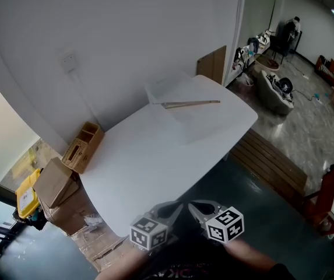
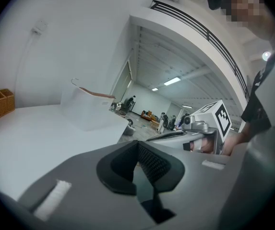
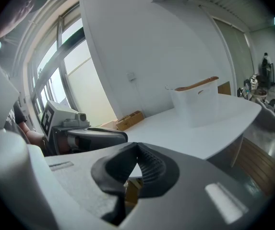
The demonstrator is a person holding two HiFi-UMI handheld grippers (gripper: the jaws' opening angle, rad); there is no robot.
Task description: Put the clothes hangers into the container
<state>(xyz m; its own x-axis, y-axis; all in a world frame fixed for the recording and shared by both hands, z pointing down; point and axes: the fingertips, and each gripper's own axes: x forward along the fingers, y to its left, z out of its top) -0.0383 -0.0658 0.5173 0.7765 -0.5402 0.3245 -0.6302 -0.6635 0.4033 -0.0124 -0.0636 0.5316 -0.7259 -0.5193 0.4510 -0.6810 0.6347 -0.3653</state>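
Your one translucent container [image 1: 168, 90] on the table [image 1: 149, 162] holds one wooden hanger [image 1: 190, 103]; left tongs [image 1: 174, 207] and right tongs [image 1: 196, 207] are pressed together, empty.

Left gripper [image 1: 171, 209]: light grey shell, white marker cube [image 1: 149, 233] printed with black square codes. Right gripper [image 1: 197, 209]: same build, with a matching cube [image 1: 225, 224]. Ahead of each cube are tapered grey jaws. The black ribbed pads [image 2: 149, 164] sit in a dark cup (same in both gripper views). White label strips [image 2: 51, 200] on the shell. Behind the cubes are bare forearms [image 1: 251, 252] and a dark top [image 1: 178, 271] with faint, unreadable print.
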